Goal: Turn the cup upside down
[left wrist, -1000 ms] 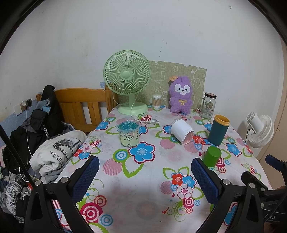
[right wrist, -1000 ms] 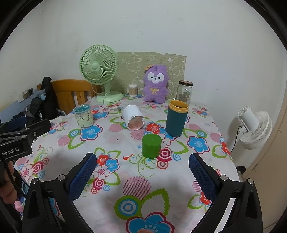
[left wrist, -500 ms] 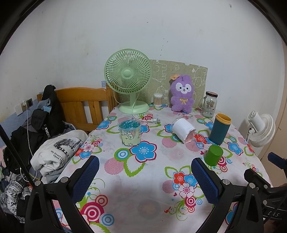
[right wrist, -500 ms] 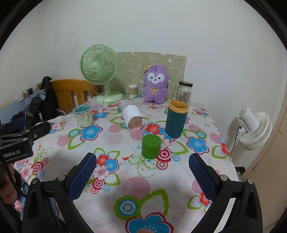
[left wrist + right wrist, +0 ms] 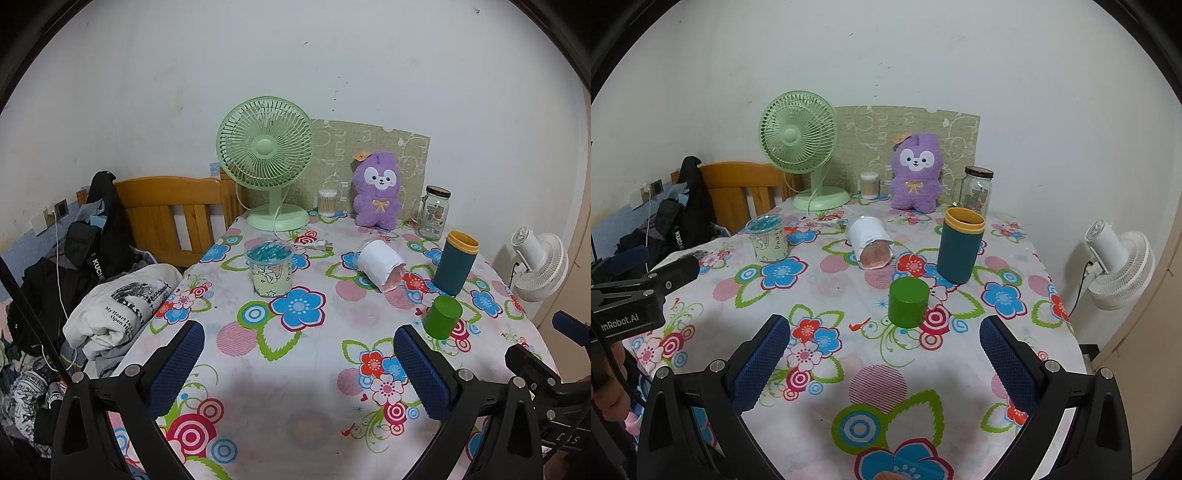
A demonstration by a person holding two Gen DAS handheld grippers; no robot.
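A dark teal cup with a yellow rim point(image 5: 959, 245) stands upright, mouth up, on the flowered tablecloth; it also shows in the left wrist view point(image 5: 455, 262). A small green cylinder point(image 5: 908, 302) stands just in front of it, also visible in the left wrist view point(image 5: 442, 316). A white cup point(image 5: 870, 243) lies on its side mid-table, also in the left wrist view point(image 5: 380, 264). My right gripper point(image 5: 882, 341) is open and empty, near the green cylinder. My left gripper point(image 5: 297, 349) is open and empty above the table's near left part.
A clear cup with blue filling point(image 5: 269, 267), a green fan point(image 5: 266, 158), a purple plush point(image 5: 376, 194), a swab jar point(image 5: 327, 201) and a glass jar point(image 5: 433, 218) stand on the table point(image 5: 317, 369). A chair with clothes point(image 5: 122, 306) is left; a white fan point(image 5: 1117, 266) is right.
The left gripper has drifted slightly, so the scene sits a little lower and to the right in its view. The right gripper has hardly moved. Both stay open.
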